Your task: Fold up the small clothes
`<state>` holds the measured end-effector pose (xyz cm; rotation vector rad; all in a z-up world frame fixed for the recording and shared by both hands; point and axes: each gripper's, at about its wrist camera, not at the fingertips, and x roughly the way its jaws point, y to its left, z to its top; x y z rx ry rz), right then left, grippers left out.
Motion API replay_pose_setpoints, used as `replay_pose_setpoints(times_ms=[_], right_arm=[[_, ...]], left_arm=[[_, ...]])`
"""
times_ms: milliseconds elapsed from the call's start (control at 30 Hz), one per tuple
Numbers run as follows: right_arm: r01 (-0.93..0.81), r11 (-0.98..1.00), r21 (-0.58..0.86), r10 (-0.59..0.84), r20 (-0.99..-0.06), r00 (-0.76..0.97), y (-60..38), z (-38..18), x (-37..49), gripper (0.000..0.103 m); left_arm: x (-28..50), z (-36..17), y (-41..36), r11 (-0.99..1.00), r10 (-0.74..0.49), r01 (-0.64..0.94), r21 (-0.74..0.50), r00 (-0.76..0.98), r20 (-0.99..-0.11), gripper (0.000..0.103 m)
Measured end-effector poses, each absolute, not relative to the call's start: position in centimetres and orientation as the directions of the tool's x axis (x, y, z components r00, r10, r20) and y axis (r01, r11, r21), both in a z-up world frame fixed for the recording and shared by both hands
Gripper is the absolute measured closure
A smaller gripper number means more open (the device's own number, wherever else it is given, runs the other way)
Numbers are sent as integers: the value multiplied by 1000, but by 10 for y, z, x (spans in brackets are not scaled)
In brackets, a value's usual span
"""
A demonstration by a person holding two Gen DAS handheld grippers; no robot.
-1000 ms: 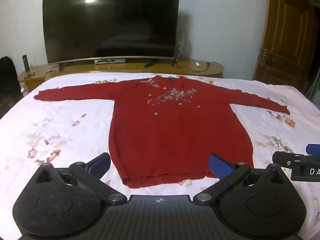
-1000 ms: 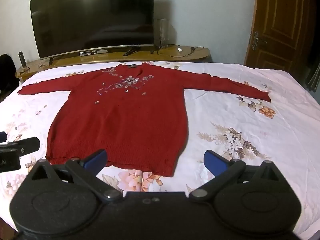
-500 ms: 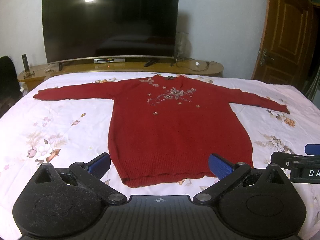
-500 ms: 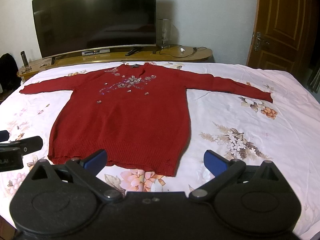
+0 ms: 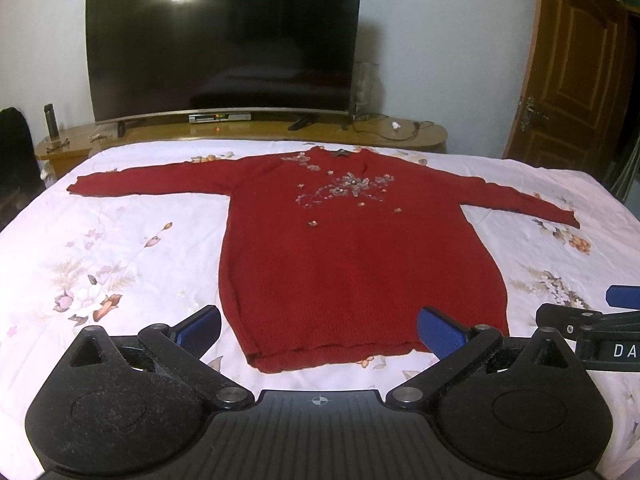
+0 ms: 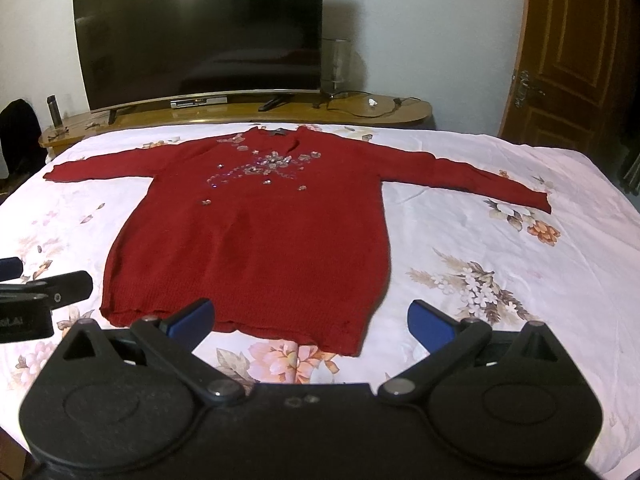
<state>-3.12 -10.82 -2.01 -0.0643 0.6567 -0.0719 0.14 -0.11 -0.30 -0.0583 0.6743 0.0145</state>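
Risk first: red knitted sweater with beaded flower trim [image 5: 360,264] lies flat in the middle of the floral white bedsheet [image 5: 100,260], hem toward the near edge. My left gripper [image 5: 318,330] and right gripper [image 6: 310,320] are both spread wide, holding nothing. A single-layer pinch would drag the knit and the beads could snag. Bare sheet left and right; far edge meets the wooden TV bench [image 5: 420,136].

I am in a home bedroom: a bed [image 5: 120,240] with flowered sheet, a big television [image 5: 224,40], a wooden door [image 5: 568,60].
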Motion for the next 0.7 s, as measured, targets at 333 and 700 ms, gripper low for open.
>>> replay_pose_setpoints(times_ms=[333,700], right_arm=[[43,995,-85,-86,-611,787,-107,-20,-28,1],[39,996,-84,-83,-614,785,-107,-21,-27,1]], left_arm=[[4,-3,-1,998,-5,-36,-52,777,-629,0],[6,-4,-1,998,-5,-36,-52,773,-634,0]])
